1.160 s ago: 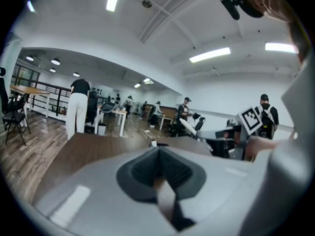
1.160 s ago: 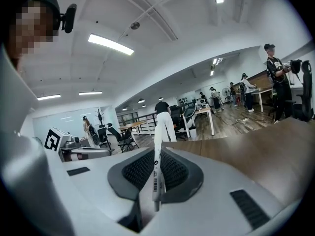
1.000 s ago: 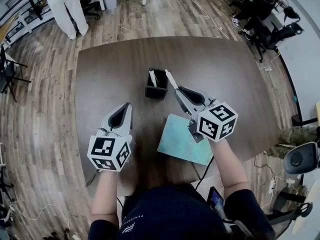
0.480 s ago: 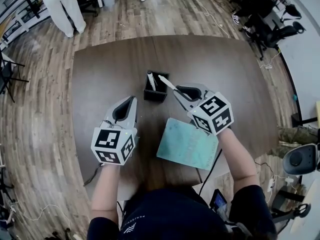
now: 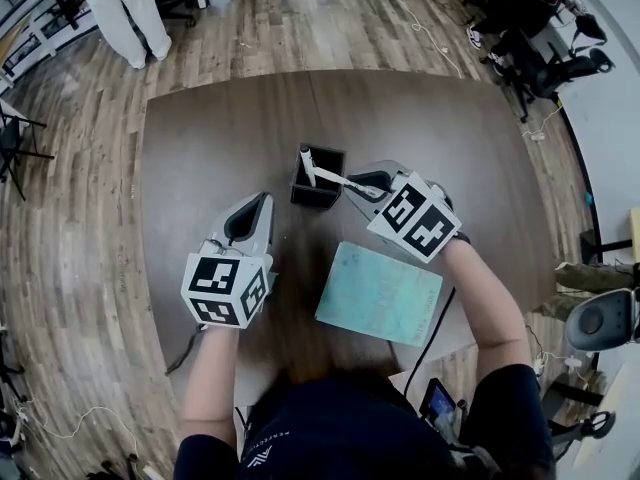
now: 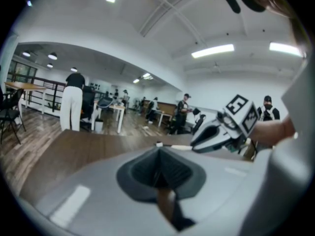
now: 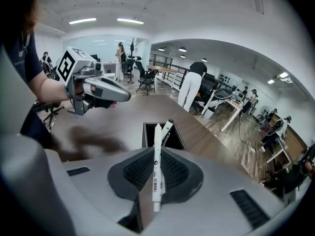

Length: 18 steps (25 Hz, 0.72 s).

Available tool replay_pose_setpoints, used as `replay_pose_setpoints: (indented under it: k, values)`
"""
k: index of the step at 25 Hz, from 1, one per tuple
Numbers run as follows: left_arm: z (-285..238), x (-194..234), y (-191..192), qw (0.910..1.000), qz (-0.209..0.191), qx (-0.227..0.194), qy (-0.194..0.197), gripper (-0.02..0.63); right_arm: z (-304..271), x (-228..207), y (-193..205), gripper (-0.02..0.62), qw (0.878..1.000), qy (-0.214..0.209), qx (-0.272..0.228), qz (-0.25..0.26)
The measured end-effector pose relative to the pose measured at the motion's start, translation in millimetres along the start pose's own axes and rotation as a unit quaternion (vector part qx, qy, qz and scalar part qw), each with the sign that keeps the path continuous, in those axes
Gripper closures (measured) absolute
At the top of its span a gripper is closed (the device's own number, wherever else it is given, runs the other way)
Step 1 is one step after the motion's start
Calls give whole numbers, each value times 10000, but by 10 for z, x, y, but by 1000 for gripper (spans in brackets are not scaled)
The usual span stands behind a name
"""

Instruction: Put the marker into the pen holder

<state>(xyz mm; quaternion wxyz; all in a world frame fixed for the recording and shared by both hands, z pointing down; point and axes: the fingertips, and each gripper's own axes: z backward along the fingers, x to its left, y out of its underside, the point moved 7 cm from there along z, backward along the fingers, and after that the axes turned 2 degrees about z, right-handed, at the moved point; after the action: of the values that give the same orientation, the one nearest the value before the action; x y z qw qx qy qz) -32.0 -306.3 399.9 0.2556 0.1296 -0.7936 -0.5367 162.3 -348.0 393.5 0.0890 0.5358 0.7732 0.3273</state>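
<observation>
White marker is pinched in the right gripper. Jaws are clamped tight on the barrel, barcode label showing just above the pads, cap end sticking out ahead.

From the head view, the marker's long axis runs from the right gripper leftward and slightly away, straight at the black pen holder. The tip sits over the holder's opening; can't tell whether it's dipped below the rim yet.

In the right gripper view the tip lines up w/ the near rim of the pen holder, and a 2nd marker is leaning inside already. So the right hand is the one doing the job: it needs to tilt the nose down and let go, I'd say.

Left gripper is parked on the near-left, apart from the holder, jaws closed together, nothing in them, hovering over the brown table. A teal notebook lies nearer the person, under the right forearm.
</observation>
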Motion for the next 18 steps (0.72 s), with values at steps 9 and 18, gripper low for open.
replay_pose_setpoints:
  k: [9, 18]
  values:
    - [-100, 40, 41, 9999, 50, 62, 66, 600, -116, -37, -53, 558, 9903, -258, 810, 1098]
    - [-92, 121, 70, 9999, 67, 68, 50, 600, -251, 5, -157, 558, 9679, -515, 1438, 1995]
